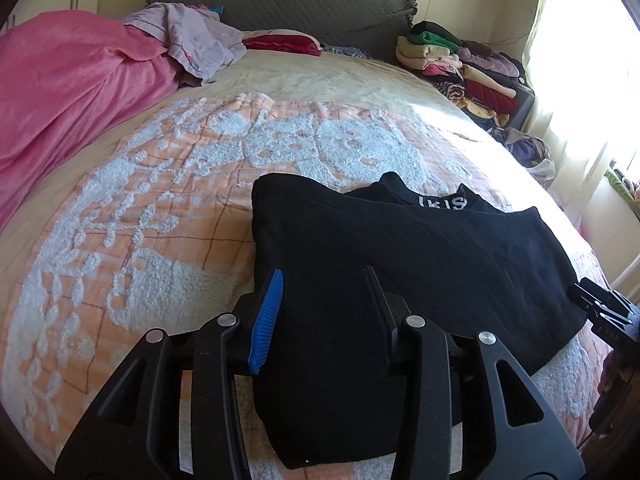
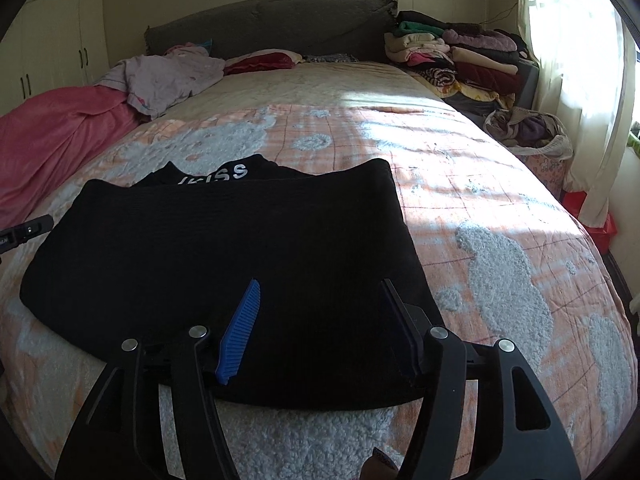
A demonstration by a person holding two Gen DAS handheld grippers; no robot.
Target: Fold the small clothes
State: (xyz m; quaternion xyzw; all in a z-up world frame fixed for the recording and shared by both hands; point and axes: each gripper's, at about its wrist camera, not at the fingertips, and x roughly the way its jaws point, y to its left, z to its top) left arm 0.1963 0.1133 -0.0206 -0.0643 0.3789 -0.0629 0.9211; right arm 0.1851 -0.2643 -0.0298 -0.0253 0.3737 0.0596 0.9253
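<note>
Black garment [image 1: 400, 248] lies folded on bedspread [image 1: 160, 216] beneath parted, empty jaws of both grippers.

Black knitted garment [image 2: 224, 248] with white lettering near its far edge, folded on an orange-peach bedspread [image 2: 460, 184] crossed by thin dark-red grid lines and patched with fluffy white tufted shapes; plain cream quilted stretch beyond. Pink plush blanket [image 1: 60, 92] heaped at the left, pale lilac crumpled cloth [image 1: 196, 40] on top. Dark grey quilted headboard [image 2: 280, 24]. Stack of folded clothes [image 2: 452, 56] in green, cream, pink, mauve, dark red and zebra stripe. Black gripper frames, each with one ridged blue pad [image 1: 266, 320]
</note>
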